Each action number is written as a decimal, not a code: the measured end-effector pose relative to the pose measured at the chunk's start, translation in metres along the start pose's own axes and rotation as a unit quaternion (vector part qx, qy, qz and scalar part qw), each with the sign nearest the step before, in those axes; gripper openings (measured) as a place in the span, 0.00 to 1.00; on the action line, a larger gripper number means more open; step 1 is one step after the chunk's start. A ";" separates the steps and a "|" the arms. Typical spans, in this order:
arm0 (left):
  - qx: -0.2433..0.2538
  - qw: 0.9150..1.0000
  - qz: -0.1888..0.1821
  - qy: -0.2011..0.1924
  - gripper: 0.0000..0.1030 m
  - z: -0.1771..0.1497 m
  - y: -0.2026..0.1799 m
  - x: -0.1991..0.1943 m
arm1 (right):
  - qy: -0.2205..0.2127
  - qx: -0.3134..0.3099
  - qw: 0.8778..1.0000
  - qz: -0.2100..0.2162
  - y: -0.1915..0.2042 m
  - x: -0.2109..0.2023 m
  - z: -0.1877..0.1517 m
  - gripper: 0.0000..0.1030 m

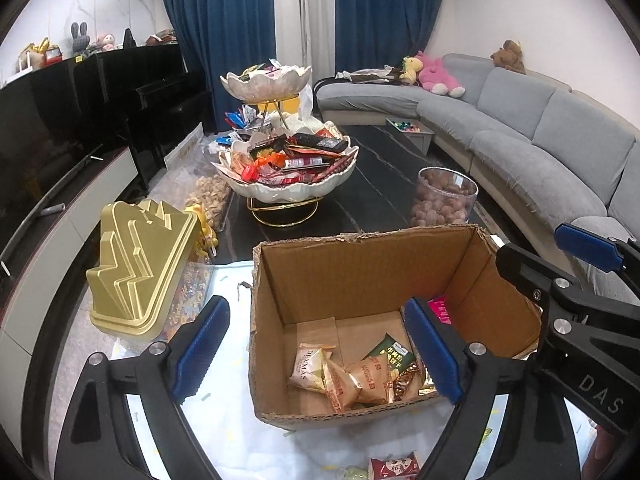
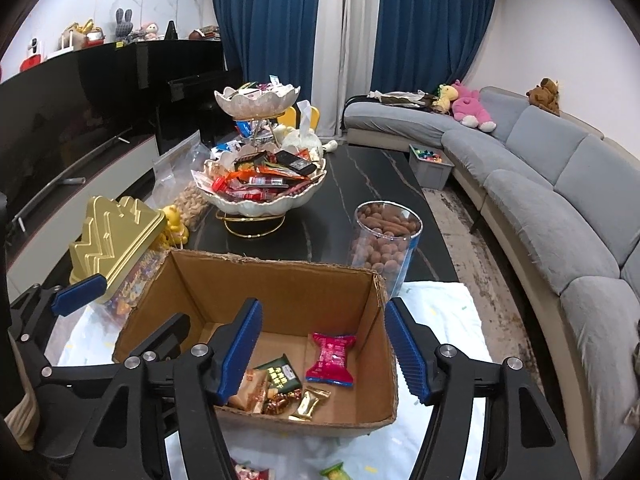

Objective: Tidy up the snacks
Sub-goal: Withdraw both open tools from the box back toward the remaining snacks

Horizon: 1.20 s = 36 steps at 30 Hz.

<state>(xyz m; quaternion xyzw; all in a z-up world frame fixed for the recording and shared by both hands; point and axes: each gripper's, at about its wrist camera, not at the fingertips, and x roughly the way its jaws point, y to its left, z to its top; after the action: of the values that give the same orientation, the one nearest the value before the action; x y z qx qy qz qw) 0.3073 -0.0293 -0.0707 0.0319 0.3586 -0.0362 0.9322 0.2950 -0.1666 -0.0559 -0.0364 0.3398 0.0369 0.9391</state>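
Note:
An open cardboard box stands on a white cloth at the near end of the dark table. Inside lie several snack packets: a pale packet, orange ones, a green one, a pink one and gold candies. My left gripper hangs open over the box's near left side. Over the near right side hovers my right gripper, also open, with nothing in its jaws. A red packet and a green one lie on the cloth in front.
A two-tier shell bowl stand heaped with snacks is at mid table. A glass jar of nuts stands behind the box, a gold tin to its left. A grey sofa runs along the right, and a TV cabinet along the left.

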 end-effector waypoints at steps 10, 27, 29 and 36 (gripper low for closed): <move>0.002 1.000 0.002 -0.008 0.87 0.002 -0.002 -0.016 | -0.007 0.003 1.000 -0.003 -0.003 -0.013 0.000 0.62; 0.014 1.000 0.008 -0.018 0.87 -0.008 -0.016 -0.050 | -0.016 0.011 1.000 -0.005 -0.014 -0.043 -0.011 0.62; 0.015 1.000 0.008 -0.019 0.87 -0.009 -0.018 -0.052 | -0.016 0.011 1.000 -0.006 -0.016 -0.044 -0.013 0.62; 0.021 1.000 0.010 -0.019 0.87 -0.014 -0.024 -0.059 | -0.015 0.013 1.000 -0.006 -0.021 -0.052 -0.021 0.62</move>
<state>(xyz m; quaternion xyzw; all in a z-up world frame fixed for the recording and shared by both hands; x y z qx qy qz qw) 0.2517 -0.0494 -0.0422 0.0538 0.3398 -0.0351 0.9383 0.2437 -0.1918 -0.0378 -0.0254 0.3258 0.0268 0.9447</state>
